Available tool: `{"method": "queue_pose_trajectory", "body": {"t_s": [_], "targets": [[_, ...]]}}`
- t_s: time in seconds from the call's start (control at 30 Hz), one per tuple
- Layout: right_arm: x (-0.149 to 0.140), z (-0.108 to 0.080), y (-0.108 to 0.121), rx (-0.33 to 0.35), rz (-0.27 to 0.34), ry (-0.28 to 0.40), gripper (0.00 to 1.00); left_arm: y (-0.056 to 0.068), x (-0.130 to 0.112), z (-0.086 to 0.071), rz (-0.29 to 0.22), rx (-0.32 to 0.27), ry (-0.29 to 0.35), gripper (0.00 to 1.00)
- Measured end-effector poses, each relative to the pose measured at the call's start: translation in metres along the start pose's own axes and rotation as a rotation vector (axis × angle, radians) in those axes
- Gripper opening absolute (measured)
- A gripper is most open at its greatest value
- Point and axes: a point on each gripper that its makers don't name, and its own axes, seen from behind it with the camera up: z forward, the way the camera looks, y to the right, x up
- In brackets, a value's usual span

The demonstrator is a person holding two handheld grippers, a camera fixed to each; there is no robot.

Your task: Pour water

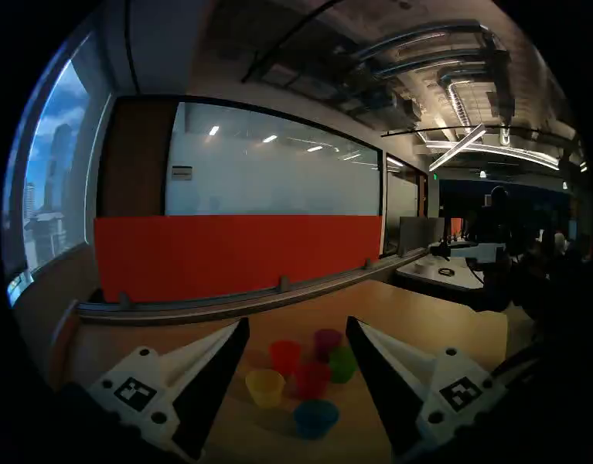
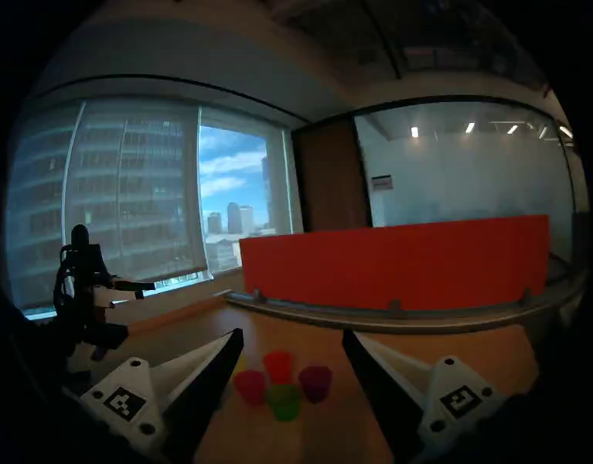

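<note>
**— How far along is the pouring?**

— Hardly started, I'd judge. My left gripper is spread wide and holds nothing. My right gripper is the same, with its fingers far apart and bare.

**— And the cups?**

— They stand in a tight cluster on the wooden table, just ahead of both grippers. In the left gripper view they sit framed between my fingers. The blue cup is nearest me, and the yellow cup is to its left. The dark red cup is in the middle, with the orange-red cup behind it. The green cup and the purple cup are toward the right rear. All are upright, and none seems to touch a finger.

**— Is there water in any of them?**

— I can't tell. The rims face me at too shallow an angle, and the light is dim. The table around them looks dry, as far as I can see.

**— So what's left?**

— All of it, by my reckoning. I have to choose the cup to pour from, close on it, lift it, tip it over another cup and set it back down. Both grippers are aimed at the cluster, with the orange partition well beyond it, so either one could go in.
</note>
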Motion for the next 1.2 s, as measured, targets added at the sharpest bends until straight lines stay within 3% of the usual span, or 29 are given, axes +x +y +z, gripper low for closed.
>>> {"method": "queue_pose_trajectory", "body": {"t_s": [0.2,0.5,0.8,1.2], "targets": [[0.0,-0.002,0.001,-0.002,-0.021,-0.018,0.99,0.008,-0.004,-0.005,0.008,-0.047,-0.016,0.93],[-0.015,-0.002,-0.005,0.007,-0.089,-0.095,0.99,0.017,-0.025,-0.009,0.037,-0.099,-0.095,0.93],[-0.034,-0.004,-0.014,0.04,-0.129,-0.191,1.0,0.023,-0.052,-0.009,0.073,-0.136,-0.187,0.93],[-0.052,-0.003,-0.016,0.069,-0.163,-0.246,1.0,0.027,-0.078,-0.006,0.085,-0.156,-0.251,0.93]]}}
